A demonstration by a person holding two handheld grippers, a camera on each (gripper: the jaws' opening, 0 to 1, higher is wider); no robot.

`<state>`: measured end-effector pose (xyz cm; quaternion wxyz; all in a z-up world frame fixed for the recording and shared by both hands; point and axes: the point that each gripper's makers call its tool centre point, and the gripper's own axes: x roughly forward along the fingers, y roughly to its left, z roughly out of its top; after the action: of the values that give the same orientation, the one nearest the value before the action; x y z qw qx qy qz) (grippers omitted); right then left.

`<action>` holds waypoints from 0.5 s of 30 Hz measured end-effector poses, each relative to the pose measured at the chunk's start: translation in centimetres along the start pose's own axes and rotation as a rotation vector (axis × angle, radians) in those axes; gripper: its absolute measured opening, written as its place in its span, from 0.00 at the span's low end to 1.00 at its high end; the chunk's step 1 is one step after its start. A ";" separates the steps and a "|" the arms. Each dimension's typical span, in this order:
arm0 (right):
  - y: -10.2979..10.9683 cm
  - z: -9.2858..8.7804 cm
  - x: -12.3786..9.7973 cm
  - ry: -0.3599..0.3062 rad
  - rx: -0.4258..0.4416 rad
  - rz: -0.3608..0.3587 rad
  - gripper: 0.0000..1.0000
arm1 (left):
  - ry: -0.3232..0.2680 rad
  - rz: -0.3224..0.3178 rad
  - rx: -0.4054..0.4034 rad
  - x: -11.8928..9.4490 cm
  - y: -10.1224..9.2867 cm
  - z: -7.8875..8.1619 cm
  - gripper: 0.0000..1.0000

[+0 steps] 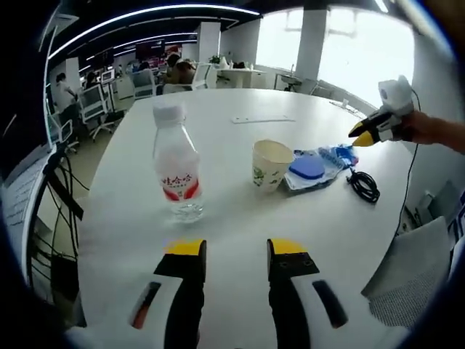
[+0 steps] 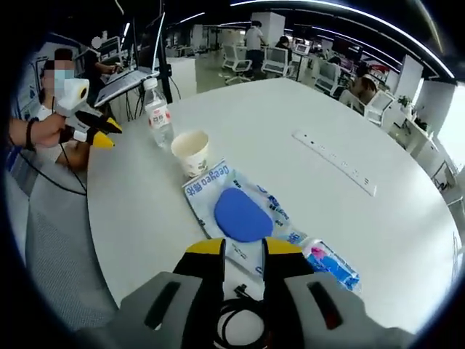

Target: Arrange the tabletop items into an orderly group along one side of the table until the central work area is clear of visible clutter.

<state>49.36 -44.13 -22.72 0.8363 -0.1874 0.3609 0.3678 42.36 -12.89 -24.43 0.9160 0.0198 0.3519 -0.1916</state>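
Left tongs [image 1: 237, 251] before bare table [image 1: 240, 211]

White table [image 1: 240, 218]: bottle [image 1: 176, 162], cup [image 1: 270, 164], packet [image 2: 243, 216].

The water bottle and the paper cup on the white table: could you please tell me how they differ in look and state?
The water bottle is clear plastic with a red-and-white label, while the paper cup is opaque cream with a small green print. The water bottle is closed by a white cap; the paper cup is open at the top. The water bottle stands taller than the paper cup. Both stand upright, apart from each other, on the white table.
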 end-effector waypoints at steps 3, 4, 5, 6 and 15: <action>0.0 -0.4 -0.4 0.001 0.003 -0.005 0.18 | -0.015 0.032 -0.028 0.0 1.4 0.7 0.33; 0.0 -0.4 -0.4 0.002 0.003 -0.006 0.18 | -0.026 0.046 -0.044 0.0 2.1 1.1 0.34; 0.0 -0.5 -0.5 0.002 0.004 -0.008 0.18 | -0.029 0.051 -0.049 0.1 2.5 1.3 0.34; 0.0 -0.6 -0.7 0.001 0.005 -0.010 0.18 | -0.034 0.061 -0.058 0.1 3.0 1.5 0.34; 0.0 -1.1 -1.2 0.004 0.011 -0.020 0.18 | -0.056 0.087 -0.081 0.4 4.4 2.8 0.35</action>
<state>48.30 -45.37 -22.57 0.8403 -0.1870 0.3626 0.3569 46.07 -9.40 -23.00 0.9330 -0.0076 0.3325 -0.1379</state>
